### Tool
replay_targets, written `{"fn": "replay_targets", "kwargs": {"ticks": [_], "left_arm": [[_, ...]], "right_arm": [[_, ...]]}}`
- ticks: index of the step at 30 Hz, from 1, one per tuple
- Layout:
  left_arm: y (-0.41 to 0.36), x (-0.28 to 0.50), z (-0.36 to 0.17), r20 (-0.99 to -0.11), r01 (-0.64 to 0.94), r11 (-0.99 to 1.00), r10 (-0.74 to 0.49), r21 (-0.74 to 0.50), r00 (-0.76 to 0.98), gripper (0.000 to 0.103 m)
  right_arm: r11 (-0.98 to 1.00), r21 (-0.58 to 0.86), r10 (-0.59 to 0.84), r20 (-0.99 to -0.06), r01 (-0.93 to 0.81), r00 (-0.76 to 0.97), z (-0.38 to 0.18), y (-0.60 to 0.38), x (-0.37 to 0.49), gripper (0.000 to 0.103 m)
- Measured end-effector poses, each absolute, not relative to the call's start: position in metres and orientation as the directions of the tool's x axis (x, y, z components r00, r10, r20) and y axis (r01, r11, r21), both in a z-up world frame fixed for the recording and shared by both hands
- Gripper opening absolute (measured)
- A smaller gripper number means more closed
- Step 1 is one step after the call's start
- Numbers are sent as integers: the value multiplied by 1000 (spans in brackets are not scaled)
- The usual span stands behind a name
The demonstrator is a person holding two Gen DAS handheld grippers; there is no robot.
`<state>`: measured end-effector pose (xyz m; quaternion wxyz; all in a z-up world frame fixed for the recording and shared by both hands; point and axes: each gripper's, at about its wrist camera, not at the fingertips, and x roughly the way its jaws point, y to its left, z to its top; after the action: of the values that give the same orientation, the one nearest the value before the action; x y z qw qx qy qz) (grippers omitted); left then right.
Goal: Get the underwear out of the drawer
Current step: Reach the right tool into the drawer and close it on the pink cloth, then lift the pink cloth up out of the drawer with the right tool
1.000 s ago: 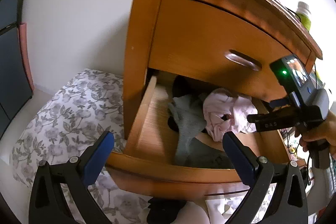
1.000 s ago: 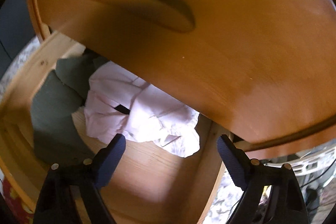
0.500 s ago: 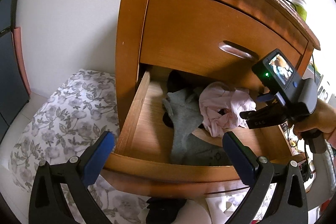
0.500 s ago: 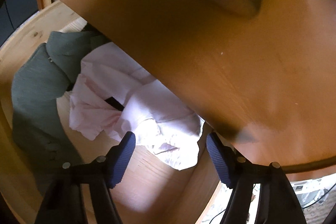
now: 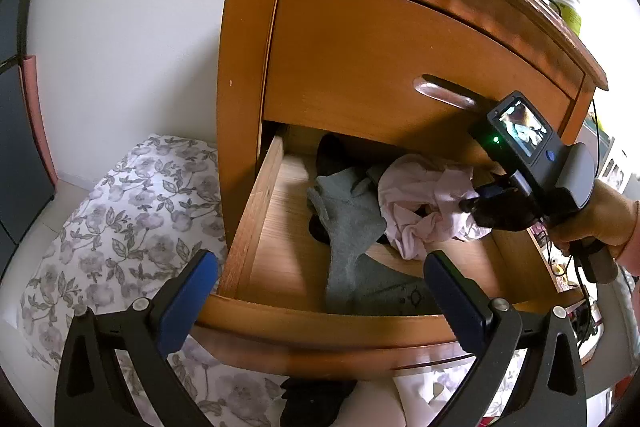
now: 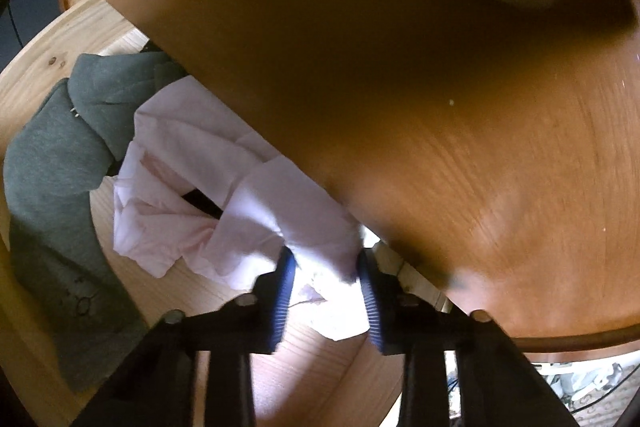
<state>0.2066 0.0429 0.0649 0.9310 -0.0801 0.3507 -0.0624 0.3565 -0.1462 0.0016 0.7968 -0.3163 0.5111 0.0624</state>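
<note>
The lower drawer (image 5: 320,323) of a wooden nightstand stands pulled out. In it lies crumpled pale pink underwear (image 5: 424,195) beside a grey garment (image 5: 348,227). My right gripper (image 5: 472,203), held by a hand, reaches into the drawer from the right. In the right wrist view its jaws are closing, and both pads press a bunched fold of the pink underwear (image 6: 240,211) at the right gripper (image 6: 324,267). My left gripper (image 5: 320,291) hangs open in front of the drawer with nothing between its fingers.
The shut upper drawer front (image 5: 400,59) overhangs the back of the open drawer, close above my right gripper. A dark garment (image 5: 332,155) lies at the drawer's back. Flowered bedding (image 5: 120,207) is at the left. A green bottle (image 5: 566,7) stands on the nightstand.
My right gripper has sunk into the drawer onto the pink underwear, and its jaws have narrowed from wide apart to pinching the fabric. The left gripper has stayed put and open.
</note>
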Motion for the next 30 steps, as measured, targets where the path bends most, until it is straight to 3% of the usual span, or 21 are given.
{"fn": "replay_targets", "kwargs": {"ticks": [1, 4, 30], "left_arm": [[43, 206, 65, -643, 59, 979, -172, -193, 746, 103], [43, 206, 65, -643, 59, 979, -173, -195, 746, 103], [42, 201, 71, -647, 45, 983, -153, -180, 747, 103]], "right_arm": [[796, -435, -219, -855, -421, 470, 3, -147, 357, 14], [801, -424, -207, -858, -422, 470, 9, -149, 353, 9], [802, -387, -110, -845, -455, 524, 65, -154, 268, 7]]}}
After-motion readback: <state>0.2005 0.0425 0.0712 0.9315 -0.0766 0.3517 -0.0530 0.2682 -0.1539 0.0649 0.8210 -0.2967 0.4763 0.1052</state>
